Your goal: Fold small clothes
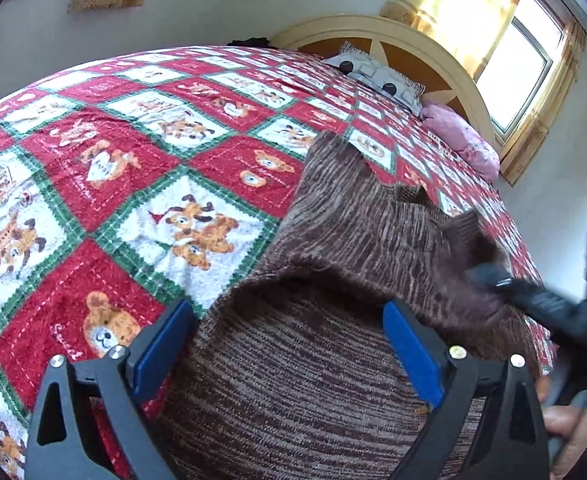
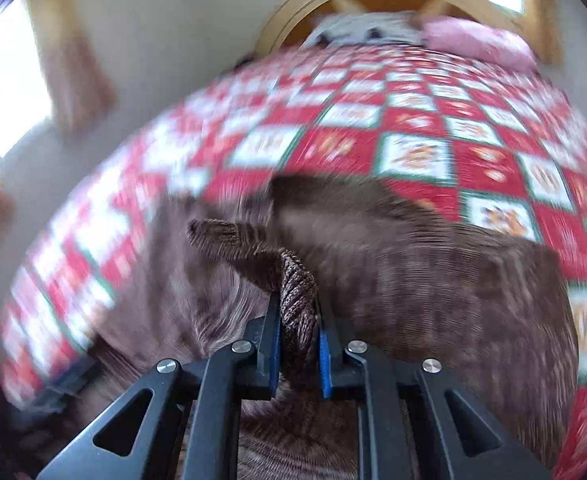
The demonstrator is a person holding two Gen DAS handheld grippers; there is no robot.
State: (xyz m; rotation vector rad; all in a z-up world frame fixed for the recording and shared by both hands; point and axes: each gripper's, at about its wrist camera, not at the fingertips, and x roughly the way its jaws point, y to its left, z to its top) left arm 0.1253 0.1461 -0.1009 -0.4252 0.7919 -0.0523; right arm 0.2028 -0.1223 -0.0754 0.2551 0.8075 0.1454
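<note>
A brown striped knit sweater (image 1: 357, 224) lies on the bed's red, white and green teddy-bear blanket (image 1: 105, 152). My left gripper (image 1: 289, 320) hangs open just above the sweater's near part, its blue pads wide apart and pressing nothing. At the right of the left wrist view, my right gripper (image 1: 489, 274) pinches a raised sleeve cuff. In the blurred right wrist view, the right gripper (image 2: 298, 320) is shut on that ribbed cuff of the sweater (image 2: 433, 280), and the sleeve trails up and to the left from the jaws.
A wooden arched headboard (image 1: 393, 36) stands at the far end, with a patterned pillow (image 1: 377, 76) and a pink pillow (image 1: 461, 136) before it. Curtained windows (image 1: 509, 76) are behind. A hand (image 1: 565, 432) shows at the lower right.
</note>
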